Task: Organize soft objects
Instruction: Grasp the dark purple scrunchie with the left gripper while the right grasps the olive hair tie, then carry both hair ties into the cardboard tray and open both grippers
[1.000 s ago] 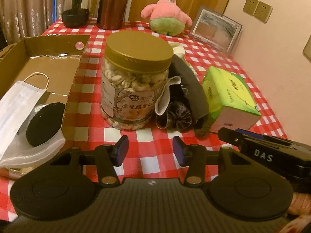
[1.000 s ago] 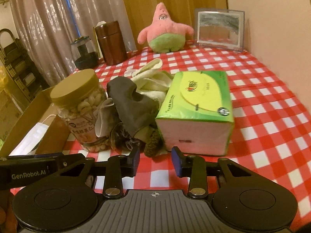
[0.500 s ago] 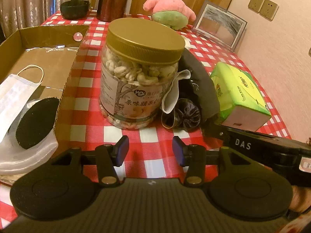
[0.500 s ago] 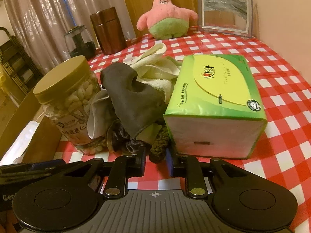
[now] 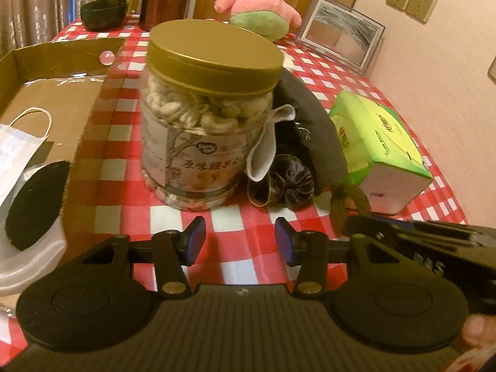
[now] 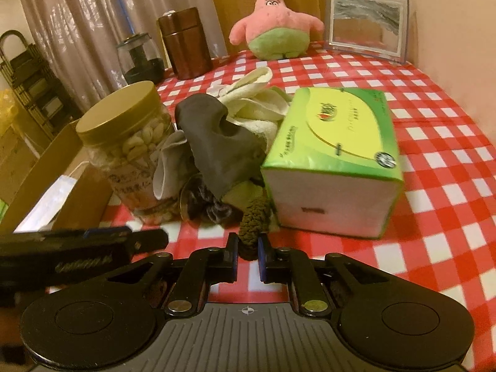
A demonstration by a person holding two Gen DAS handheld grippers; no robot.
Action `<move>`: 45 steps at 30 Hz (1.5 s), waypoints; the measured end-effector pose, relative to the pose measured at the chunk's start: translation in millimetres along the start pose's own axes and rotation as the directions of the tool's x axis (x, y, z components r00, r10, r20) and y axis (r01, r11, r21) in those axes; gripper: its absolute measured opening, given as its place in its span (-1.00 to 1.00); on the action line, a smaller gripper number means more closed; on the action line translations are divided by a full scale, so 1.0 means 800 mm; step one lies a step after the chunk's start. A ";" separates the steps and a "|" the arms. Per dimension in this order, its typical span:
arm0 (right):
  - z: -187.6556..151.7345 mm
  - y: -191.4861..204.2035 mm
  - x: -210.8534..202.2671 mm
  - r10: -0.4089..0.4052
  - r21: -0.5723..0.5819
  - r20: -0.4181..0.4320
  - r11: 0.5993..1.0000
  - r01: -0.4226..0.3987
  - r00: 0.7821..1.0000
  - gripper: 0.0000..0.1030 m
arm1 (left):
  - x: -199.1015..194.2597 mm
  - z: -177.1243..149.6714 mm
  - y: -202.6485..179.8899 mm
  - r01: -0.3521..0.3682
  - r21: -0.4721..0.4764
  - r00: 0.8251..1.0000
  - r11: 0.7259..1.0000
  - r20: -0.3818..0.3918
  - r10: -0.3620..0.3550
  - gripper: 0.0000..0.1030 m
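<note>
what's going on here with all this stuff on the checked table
A person holds a pair of tongs in each hand, sorting soft things. The right tongs are closing on a dark green knitted piece at the front of the cloth pile, between the nut jar and the tissue pack. The left tongs hang open and empty before the jar. A face mask already lies in the cardboard tray.

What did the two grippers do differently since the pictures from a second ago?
The right gripper has moved up to the pile of soft things and its jaws are closing around the fuzzy olive-green scrunchie, which now sits between them. The left gripper came nearer to the nut jar, jaws apart and empty as before. The jar, the tissue pack and the plush starfish stayed put.
</note>
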State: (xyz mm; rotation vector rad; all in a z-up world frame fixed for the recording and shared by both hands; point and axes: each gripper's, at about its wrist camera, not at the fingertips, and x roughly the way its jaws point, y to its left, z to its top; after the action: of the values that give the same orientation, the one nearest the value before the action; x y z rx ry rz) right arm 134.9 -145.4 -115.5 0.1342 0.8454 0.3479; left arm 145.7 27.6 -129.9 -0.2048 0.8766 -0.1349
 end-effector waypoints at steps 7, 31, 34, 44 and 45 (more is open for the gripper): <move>-0.012 -0.010 -0.021 -0.008 0.008 -0.013 1.000 0.008 1.000 -0.76 | 0.018 0.005 -0.017 0.042 0.036 0.999 0.998 0.011 -0.042 -0.14; -0.019 -0.020 -0.036 -0.012 0.034 -0.009 0.999 0.013 1.000 -0.76 | 0.043 0.016 -0.042 -0.019 0.072 1.000 0.997 0.022 0.017 -0.86; -0.017 -0.019 -0.042 -0.013 0.030 -0.001 0.999 0.013 1.000 -0.76 | 0.024 0.010 -0.036 0.001 0.057 1.000 0.998 0.011 -0.001 -0.86; -0.014 0.003 -0.071 0.008 0.001 0.030 1.000 -0.008 1.000 -0.76 | -0.067 -0.008 -0.013 0.015 0.040 1.000 0.999 0.023 -0.016 -0.87; -0.014 0.008 -0.075 0.015 -0.007 0.035 1.000 -0.015 0.999 -0.76 | -0.078 -0.008 -0.010 0.011 0.041 0.999 0.999 0.033 -0.012 -0.87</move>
State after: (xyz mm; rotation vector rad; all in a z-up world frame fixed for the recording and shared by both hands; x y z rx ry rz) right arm 88.5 -161.1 -78.6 0.1396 0.8087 0.3614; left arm 100.8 31.4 -85.5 -0.1739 0.8389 -0.1593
